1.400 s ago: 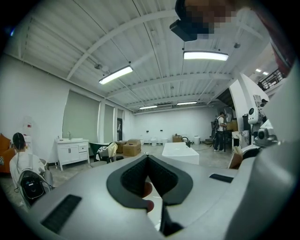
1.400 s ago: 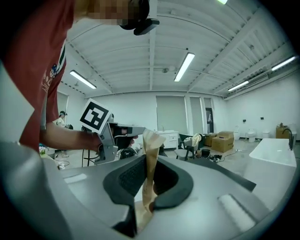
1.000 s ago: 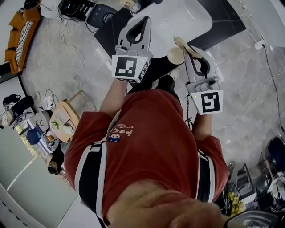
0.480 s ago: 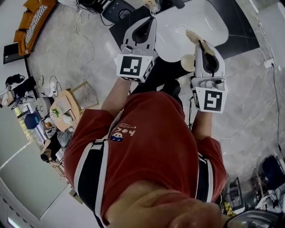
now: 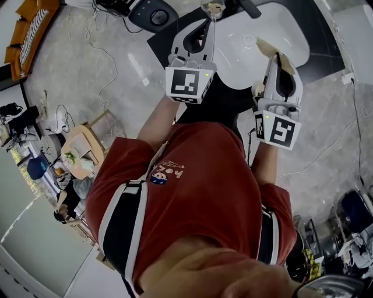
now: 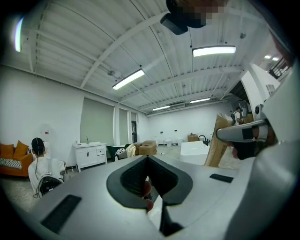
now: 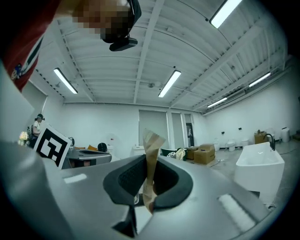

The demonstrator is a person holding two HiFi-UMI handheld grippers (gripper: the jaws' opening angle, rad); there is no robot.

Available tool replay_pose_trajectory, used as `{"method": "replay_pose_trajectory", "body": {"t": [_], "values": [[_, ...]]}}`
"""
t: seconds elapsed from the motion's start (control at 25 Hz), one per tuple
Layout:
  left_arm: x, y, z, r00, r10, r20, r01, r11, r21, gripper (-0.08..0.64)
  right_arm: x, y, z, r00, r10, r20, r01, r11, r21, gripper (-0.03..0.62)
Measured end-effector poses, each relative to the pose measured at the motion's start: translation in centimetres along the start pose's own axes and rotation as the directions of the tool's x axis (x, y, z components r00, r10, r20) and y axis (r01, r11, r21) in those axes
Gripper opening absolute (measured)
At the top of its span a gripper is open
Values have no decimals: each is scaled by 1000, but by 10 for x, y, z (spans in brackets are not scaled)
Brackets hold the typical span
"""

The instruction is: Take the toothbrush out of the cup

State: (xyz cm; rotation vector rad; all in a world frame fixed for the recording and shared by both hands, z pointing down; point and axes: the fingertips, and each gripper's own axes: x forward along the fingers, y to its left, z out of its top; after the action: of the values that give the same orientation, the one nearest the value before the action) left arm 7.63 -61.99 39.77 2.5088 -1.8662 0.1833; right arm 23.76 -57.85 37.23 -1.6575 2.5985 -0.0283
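Note:
No toothbrush shows in any view. A clear glass-like cup (image 5: pixel 213 7) stands at the top edge of the head view, just beyond my left gripper (image 5: pixel 204 26). That gripper is shut with nothing held, and its jaws meet in the left gripper view (image 6: pixel 148 161). My right gripper (image 5: pixel 278 55) is shut on a strip of brown paper (image 5: pixel 267 46). The paper (image 7: pixel 151 145) sticks up between the pads in the right gripper view. Both grippers point roughly level toward a white tub (image 5: pixel 262 23).
The white tub (image 7: pixel 258 168) sits on a dark floor patch (image 5: pixel 233 99). Cables run over the grey floor. A small wooden table (image 5: pixel 81 151) and an orange sofa (image 5: pixel 26 23) are at the left. A white cabinet (image 6: pixel 89 154) and cardboard boxes (image 7: pixel 204 152) stand further off.
Both grippers have moved forward toward the white tub, which now lies closer under their tips. The right gripper still holds the paper; the left stays shut.

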Motion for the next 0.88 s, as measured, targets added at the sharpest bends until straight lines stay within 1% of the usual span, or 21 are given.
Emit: {"method": "replay_pose_trajectory", "body": {"t": [0.12,0.24,0.48,0.6,0.76,0.88], "values": [[7,13,-14,999,-36,-10,36,999,22,16,12,12,-4,998,-60,-26,59,998,-19,34],[15,19,-30,995,-90,-32,91,996,9,44,18,23,-6,994,-102,-47,100,995,-30,34],[42,15,-66,976,-203,-84,203,979,-7,140,21,27,-12,979,-182,-89,175,981,-80,34],[57,12,-82,968,-226,-107,227,974,-5,182,20,25,-18,968,-224,-111,213,972,-99,34],[72,7,-97,961,-241,-133,248,968,34,201,18,24,-23,954,-266,-139,250,961,-121,34],[82,4,-103,962,-235,-135,245,968,57,201,18,23,-27,946,-286,-154,268,955,-131,34]]}}
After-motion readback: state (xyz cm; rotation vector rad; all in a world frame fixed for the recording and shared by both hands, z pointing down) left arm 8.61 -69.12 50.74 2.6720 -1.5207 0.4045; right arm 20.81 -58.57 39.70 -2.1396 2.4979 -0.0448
